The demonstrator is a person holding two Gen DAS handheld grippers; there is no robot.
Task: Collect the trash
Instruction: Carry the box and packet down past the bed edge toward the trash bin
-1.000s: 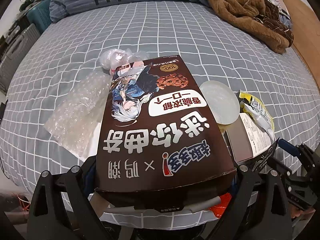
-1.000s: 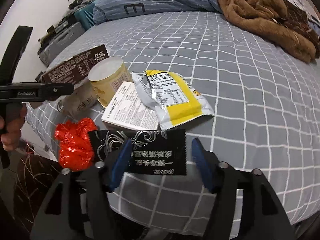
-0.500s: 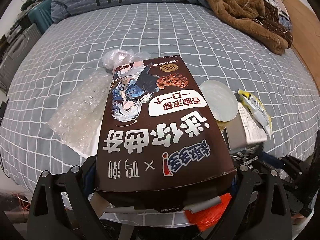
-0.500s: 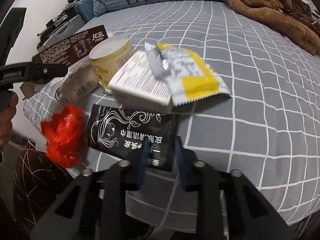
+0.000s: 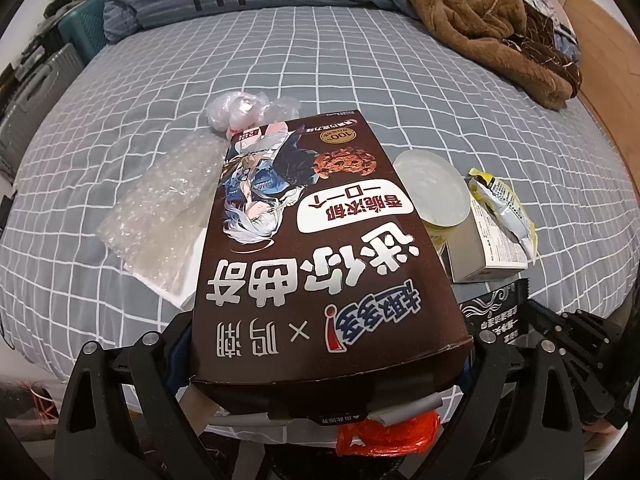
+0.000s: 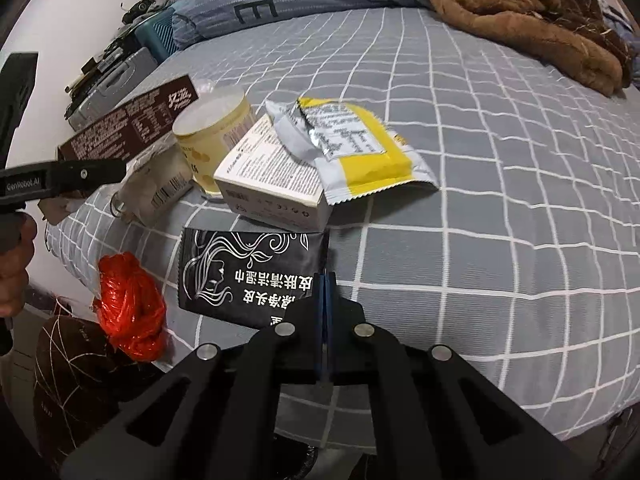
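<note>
**Gripping a flat sachet at the edge of the bed**

Pinched at its near right corner, the black wipe sachet [image 6: 248, 276] is held by the right gripper [image 6: 325, 288], whose jaws have just been closing and are now shut tight on the thin foil. The brown biscuit box [image 5: 320, 240] is clamped across its width between the fingers of the left gripper [image 5: 320, 364], near its close end.

A slip is judged the main risk: only a corner of the sachet is caught, and the foil could slide free or tear if it is pulled sideways instead of being lifted. The white carton [image 6: 276, 184] lies just beyond the sachet and could be dragged along. The long box could swing into the yellow tub [image 5: 434, 196] beside it.

The trash is crowded near the mattress edge, and the crumpled red wrapper [image 6: 132, 308] appears to sit at or over it, so a nudge might send it off. Towards the brown blanket [image 6: 520, 20], the checked bedsheet [image 6: 500, 200] is left wide open for moving.
</note>
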